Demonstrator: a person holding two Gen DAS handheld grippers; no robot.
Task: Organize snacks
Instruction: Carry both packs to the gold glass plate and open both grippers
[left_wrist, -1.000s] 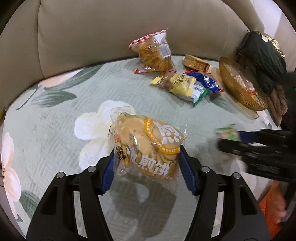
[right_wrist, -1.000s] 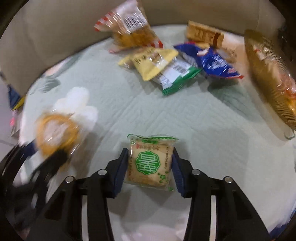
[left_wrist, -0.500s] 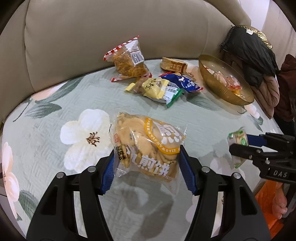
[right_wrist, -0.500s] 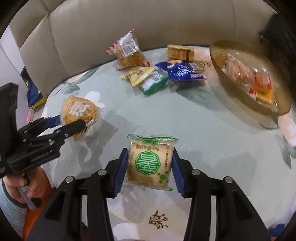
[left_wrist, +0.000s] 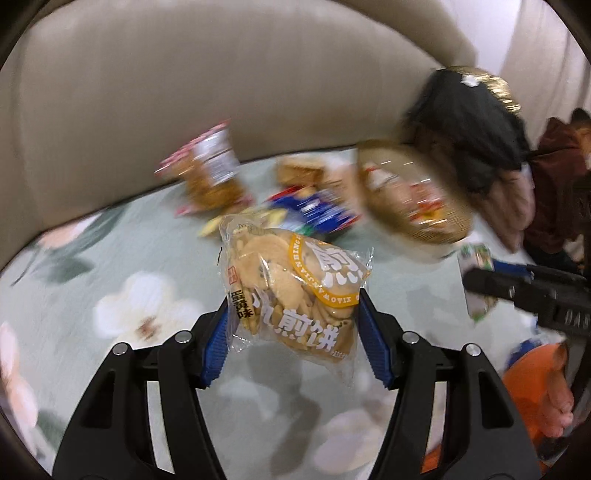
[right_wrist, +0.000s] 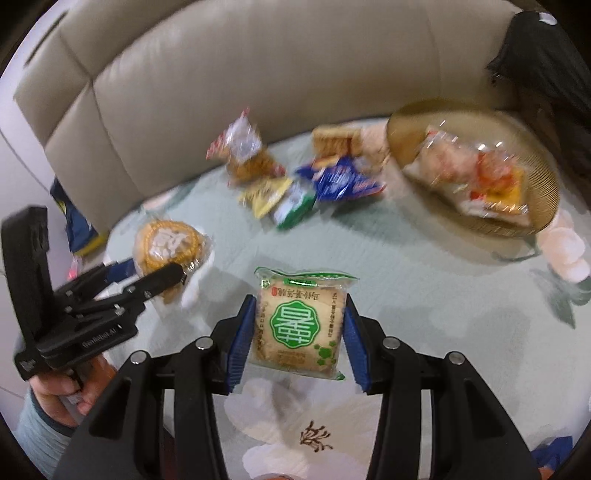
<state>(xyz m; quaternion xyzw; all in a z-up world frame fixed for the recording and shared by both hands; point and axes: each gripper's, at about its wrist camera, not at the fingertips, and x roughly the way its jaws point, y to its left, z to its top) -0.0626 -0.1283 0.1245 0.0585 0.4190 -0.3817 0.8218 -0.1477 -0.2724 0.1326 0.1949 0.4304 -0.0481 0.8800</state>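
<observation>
Two packets rose: your left tool (left_wrist: 291, 325) gripped the cookie bag (left_wrist: 295, 291), right tool (right_wrist: 299, 332) the green-label cracker (right_wrist: 299, 328) (bowl-bound (right_wrist: 546, 184), likely).

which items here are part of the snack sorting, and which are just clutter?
Task items:
- cracker bag in left gripper
- green-label packet in right gripper
- gold bowl holding snacks
- loose packets: red-striped bag, blue packet, yellow packet

Lying about:
- black garment
- sofa back
- floral cover
</observation>
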